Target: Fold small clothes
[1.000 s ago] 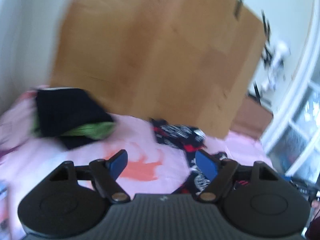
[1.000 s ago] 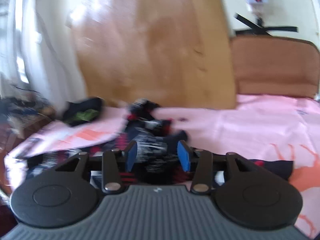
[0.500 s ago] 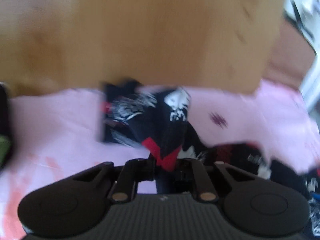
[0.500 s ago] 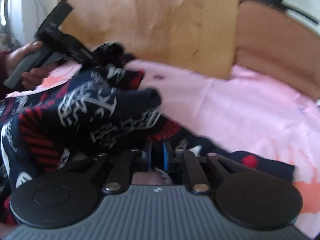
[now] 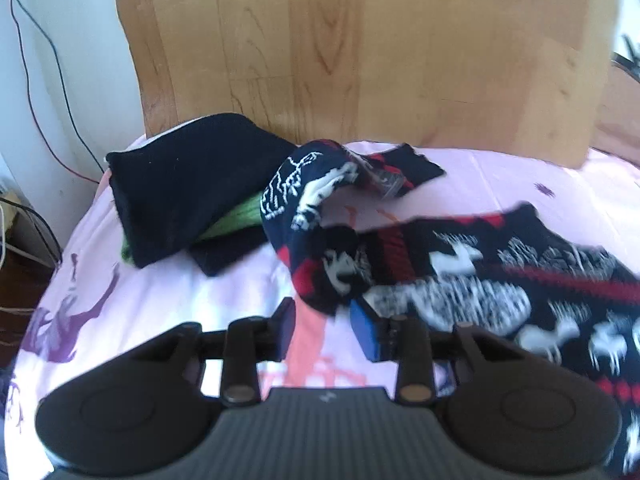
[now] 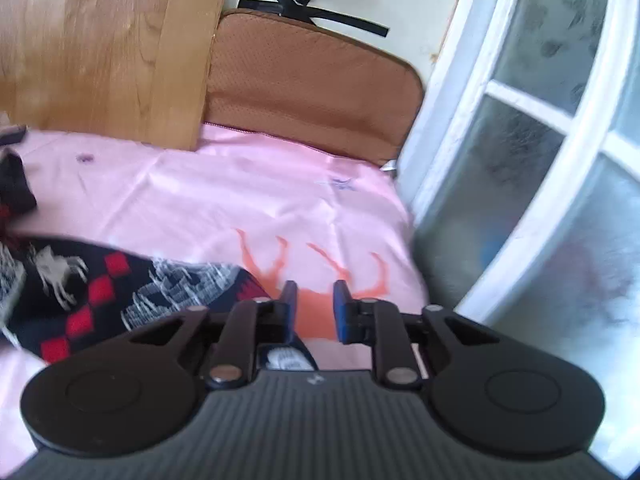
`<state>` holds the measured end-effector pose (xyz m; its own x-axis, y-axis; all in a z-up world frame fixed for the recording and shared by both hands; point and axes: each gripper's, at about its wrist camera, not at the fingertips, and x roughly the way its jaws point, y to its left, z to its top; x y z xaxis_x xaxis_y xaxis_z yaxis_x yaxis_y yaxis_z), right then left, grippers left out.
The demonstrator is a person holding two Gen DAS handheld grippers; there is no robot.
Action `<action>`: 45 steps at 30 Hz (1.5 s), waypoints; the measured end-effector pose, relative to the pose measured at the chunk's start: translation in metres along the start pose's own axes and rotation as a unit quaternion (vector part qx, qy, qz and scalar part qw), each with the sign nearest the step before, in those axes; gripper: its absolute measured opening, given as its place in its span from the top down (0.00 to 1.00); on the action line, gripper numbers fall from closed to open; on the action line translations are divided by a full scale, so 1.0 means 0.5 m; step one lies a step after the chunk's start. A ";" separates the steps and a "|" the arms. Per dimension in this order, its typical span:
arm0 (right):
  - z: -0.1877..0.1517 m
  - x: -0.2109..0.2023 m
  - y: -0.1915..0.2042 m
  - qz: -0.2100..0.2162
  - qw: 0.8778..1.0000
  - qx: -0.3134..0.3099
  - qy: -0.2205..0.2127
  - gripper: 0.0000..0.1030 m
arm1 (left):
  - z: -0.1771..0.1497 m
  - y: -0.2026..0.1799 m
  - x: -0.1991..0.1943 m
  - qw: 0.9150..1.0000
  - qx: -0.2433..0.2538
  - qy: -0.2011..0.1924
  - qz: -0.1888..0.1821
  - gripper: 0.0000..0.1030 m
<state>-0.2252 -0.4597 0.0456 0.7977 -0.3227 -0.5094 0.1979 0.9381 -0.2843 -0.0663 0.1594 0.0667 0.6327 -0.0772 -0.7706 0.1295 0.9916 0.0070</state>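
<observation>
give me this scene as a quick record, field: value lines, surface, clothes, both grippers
surface: pink sheet with orange and purple prints
garment in work: dark patterned knit, red and white motifs, lying rumpled and partly bunched
other clothes: black and green pile, left of the knit by the wooden board
left gripper: jaws opening, nothing between them, knit edge just beyond the tips
right gripper: jaws opening, nothing pinched, knit at its left
backdrop: brown cushion, window

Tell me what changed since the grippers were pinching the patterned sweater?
Both let go. The left gripper and right gripper are opening with nothing between the fingers, and the navy, red and white patterned knit sweater dropped onto the pink bedsheet. The folded black and green clothes stayed put.
</observation>
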 end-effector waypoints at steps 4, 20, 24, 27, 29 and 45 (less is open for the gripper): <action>0.048 -0.045 0.005 0.098 0.994 0.040 -0.035 0.70 | 0.054 -0.044 -0.039 0.998 0.037 -0.060 -0.001 0.52; 0.143 0.087 0.195 0.358 0.927 -0.093 0.067 0.41 | 0.109 -0.272 0.281 0.972 0.225 -0.017 -0.072 0.08; 0.140 0.050 0.194 0.350 0.930 -0.099 0.058 0.82 | 0.111 -0.281 0.261 0.971 0.208 0.006 -0.117 0.95; 0.151 0.055 0.193 0.323 0.937 -0.127 0.047 0.92 | 0.104 -0.319 0.247 0.966 0.249 -0.001 -0.074 0.96; 0.160 0.059 0.184 0.284 0.947 -0.148 0.017 0.93 | 0.122 -0.326 0.225 0.967 0.246 -0.024 -0.065 0.96; 0.294 0.247 0.015 0.157 0.984 0.086 0.025 0.78 | 0.247 -0.255 0.222 0.997 0.054 -0.057 0.020 0.88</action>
<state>-0.0415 -0.4740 0.0998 0.8070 -0.0155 -0.5904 0.0432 0.9985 0.0329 0.0817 0.0117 0.0588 0.7203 -0.0552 -0.6915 0.1794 0.9777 0.1089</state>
